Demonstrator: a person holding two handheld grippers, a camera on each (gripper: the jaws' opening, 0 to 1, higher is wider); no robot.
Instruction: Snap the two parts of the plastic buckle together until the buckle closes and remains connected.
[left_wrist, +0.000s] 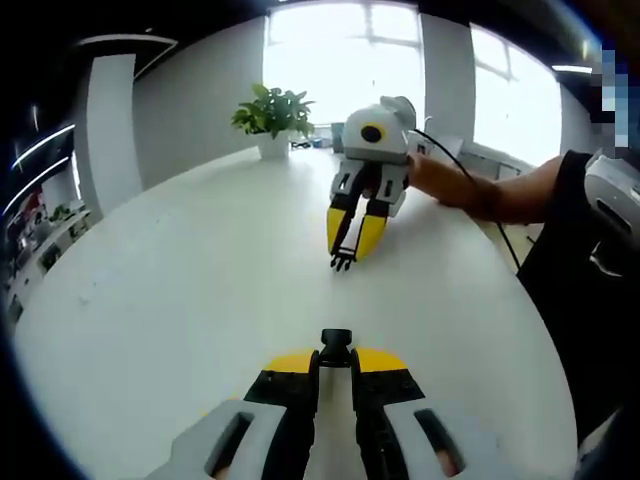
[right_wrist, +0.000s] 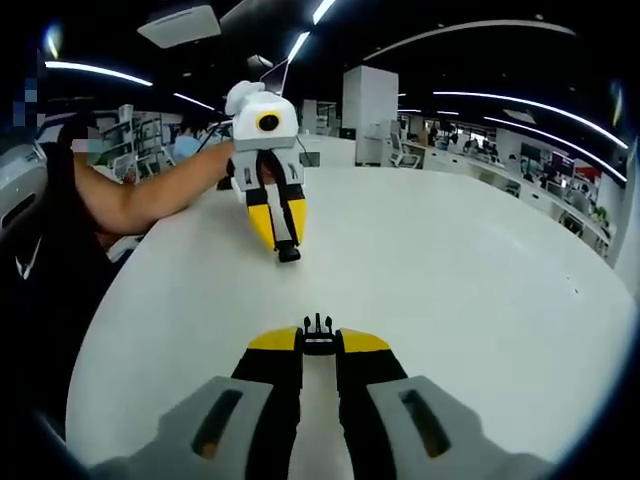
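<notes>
- Left gripper view: a wide white table (left_wrist: 200, 290) with a rounded edge stretches away from the camera, smooth and matte, bare across its middle.
- At the bottom of this view, the left gripper (left_wrist: 336, 352) has its yellow-tipped jaws pressed together on a small black socket half of the buckle (left_wrist: 336, 343), which sticks out just past the tips, over the near part of the table.
- Farther out, right of centre, the right gripper (left_wrist: 349, 252) points back toward the camera with its tips near the tabletop. Its jaws pinch the black pronged half of the buckle (left_wrist: 342, 261), whose prongs poke out below the yellow tips. The two halves are well apart.
- A person's forearm (left_wrist: 490, 190) reaches in from the right behind that gripper, and a black cable runs along it.
- At the table's far edge stands a green potted plant (left_wrist: 272, 115) in a white pot. Behind it are large bright windows (left_wrist: 345, 50) and pale grey walls.
- Right gripper view: the same white table (right_wrist: 460, 270) fills the foreground under a dark ceiling crossed by long light strips (right_wrist: 520, 100). A white pillar (right_wrist: 370, 105) and rows of office desks lie beyond.
- The right gripper closes on the pronged piece at bottom centre; the left gripper faces it from farther off, clamping the socket piece just above the table.
</notes>
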